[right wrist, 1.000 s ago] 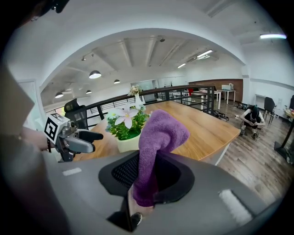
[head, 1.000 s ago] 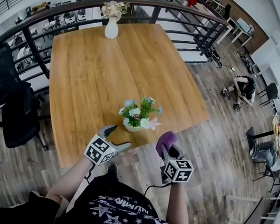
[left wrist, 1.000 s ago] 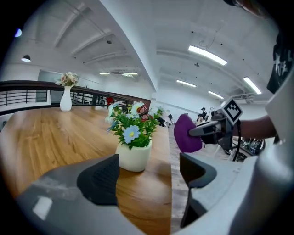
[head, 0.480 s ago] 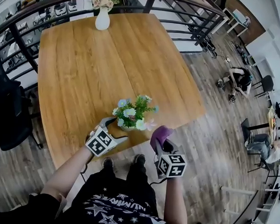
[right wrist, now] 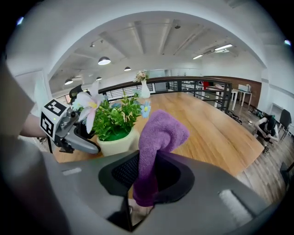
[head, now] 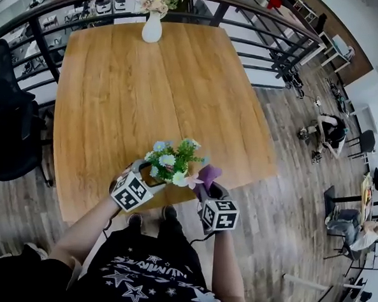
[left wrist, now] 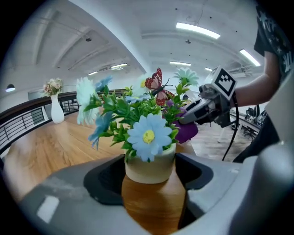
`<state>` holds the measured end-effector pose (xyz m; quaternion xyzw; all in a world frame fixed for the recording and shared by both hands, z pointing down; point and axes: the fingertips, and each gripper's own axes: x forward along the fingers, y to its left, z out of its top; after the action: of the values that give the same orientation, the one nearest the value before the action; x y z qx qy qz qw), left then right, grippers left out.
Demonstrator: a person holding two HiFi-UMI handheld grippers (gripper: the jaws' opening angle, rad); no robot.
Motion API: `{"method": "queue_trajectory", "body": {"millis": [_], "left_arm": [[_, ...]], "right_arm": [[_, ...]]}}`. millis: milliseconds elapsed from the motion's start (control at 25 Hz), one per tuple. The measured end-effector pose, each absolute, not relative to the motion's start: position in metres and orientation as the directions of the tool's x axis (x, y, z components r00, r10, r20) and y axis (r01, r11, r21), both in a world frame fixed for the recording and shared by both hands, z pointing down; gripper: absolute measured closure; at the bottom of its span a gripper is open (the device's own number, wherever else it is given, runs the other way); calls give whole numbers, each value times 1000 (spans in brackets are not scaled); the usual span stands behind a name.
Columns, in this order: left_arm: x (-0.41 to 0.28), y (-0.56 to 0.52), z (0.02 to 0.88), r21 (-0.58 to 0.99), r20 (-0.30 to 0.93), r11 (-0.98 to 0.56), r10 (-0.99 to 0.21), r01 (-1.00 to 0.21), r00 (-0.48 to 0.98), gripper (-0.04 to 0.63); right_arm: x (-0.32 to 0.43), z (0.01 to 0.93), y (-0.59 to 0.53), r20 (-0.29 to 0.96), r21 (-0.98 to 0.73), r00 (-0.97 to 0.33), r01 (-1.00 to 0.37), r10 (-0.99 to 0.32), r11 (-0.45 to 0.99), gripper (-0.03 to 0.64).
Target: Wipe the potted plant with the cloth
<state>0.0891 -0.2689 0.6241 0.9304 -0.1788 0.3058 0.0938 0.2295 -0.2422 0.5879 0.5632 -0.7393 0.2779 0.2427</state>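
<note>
A small potted plant (head: 170, 161) with blue, white and pink artificial flowers stands in a cream pot (left wrist: 150, 167) near the front edge of the wooden table (head: 148, 81). My left gripper (head: 154, 176) has the pot between its jaws. They have just been closing, and the pads meet the pot's sides. My right gripper (head: 205, 185) is shut on a purple cloth (right wrist: 158, 137). The cloth's bunched top sticks up past the jaws, just right of the flowers and close to the pink one; contact cannot be told.
A white vase of flowers (head: 152, 27) stands at the table's far edge, before a dark railing (head: 248, 20). A black office chair (head: 11, 136) is at the left. Wooden floor lies to the right, where a person (head: 331, 130) crouches.
Both grippers have come in to the plant. The left one, earlier short of the pot, now has it between its jaws. The cloth has moved from the right up beside the flowers.
</note>
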Motion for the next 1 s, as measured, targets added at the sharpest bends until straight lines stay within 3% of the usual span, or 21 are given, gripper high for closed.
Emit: {"method": "queue_trajectory", "body": {"millis": [400,680,1000], "left_arm": [[90,-267,622,51,616,-875,-351,-481,705,245],[93,-267,623,55,627,-856,-371,-514,685,247],[91,-270,622,57,646,-832,-391,-552,656,247]], "right_arm": [[216,612,-280,720,-85,-420,-843,-552,531,531],[200,622,-297,730,-14,-527,-647,-435,762,531],[187,632,-293,744,-40,-583,-525,-326,850,532]]}}
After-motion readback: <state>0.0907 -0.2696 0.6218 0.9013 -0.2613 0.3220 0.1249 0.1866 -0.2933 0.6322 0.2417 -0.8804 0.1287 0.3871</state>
